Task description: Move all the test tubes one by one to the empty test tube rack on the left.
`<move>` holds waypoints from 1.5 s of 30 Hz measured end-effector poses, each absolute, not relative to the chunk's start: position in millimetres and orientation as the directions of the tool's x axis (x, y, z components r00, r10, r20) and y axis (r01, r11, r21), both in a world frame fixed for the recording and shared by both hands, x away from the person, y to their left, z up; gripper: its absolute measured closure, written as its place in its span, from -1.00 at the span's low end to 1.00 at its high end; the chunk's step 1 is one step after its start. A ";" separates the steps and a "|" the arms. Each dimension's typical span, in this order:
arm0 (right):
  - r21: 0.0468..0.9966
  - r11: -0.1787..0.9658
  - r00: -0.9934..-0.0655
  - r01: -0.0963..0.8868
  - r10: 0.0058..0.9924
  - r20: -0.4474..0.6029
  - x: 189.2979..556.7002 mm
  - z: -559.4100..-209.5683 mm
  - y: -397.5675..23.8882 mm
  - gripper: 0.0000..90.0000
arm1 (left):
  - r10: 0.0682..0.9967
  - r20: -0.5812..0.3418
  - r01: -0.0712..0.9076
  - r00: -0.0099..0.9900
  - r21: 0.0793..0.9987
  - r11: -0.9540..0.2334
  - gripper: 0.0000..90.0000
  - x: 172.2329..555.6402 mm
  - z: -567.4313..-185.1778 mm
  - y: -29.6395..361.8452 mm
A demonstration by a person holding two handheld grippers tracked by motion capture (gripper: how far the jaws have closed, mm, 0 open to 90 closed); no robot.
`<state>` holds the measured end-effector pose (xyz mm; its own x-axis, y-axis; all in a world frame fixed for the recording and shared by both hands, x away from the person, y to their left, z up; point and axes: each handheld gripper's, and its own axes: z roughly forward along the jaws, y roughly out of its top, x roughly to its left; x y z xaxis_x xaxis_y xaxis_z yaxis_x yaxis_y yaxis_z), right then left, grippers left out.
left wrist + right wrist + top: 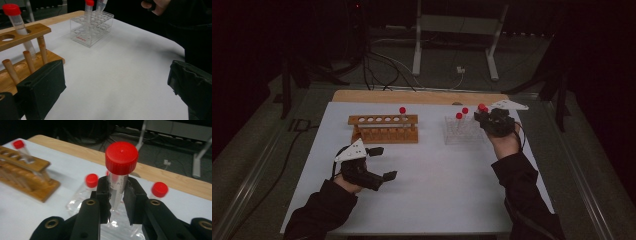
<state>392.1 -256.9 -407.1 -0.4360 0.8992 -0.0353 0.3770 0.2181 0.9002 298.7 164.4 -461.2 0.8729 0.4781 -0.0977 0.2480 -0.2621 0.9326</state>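
Note:
My right gripper point(117, 195) is shut on a clear tube with a red cap point(121, 157), which it holds upright above the clear plastic rack point(463, 132). In the high view the right gripper point(485, 116) hovers at that rack's right end. Two more red-capped tubes point(459, 116) stand in the clear rack. A wooden rack point(384, 128) sits mid-table with one red-capped tube point(402, 111) in its right end. My left gripper point(382, 163) rests low in front of the wooden rack, open, with nothing between its jaws point(115, 92).
A white mat point(432, 190) covers the table, with a strip of bare wood point(412, 96) at its far edge. Cables and a metal stand leg point(417, 50) lie on the floor behind. The person's sleeves come in from the bottom.

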 end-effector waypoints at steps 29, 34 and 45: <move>0.869 0.353 -0.667 0.346 0.744 -0.037 334.8 -434.5 -184.3 0.67 | 0.451 -0.096 0.239 0.888 0.932 -0.273 -0.95 298.1 -455.2 153.3; 0.864 0.365 -0.695 0.347 0.719 -0.025 324.6 -441.2 -176.8 0.67 | 0.437 -0.097 0.235 0.894 0.933 -0.273 -0.95 299.1 -452.6 148.8; 0.852 0.395 -0.739 0.343 0.673 -0.014 309.8 -451.2 -164.9 0.67 | 0.405 -0.074 0.204 0.911 0.935 -0.290 -0.95 300.2 -440.0 132.8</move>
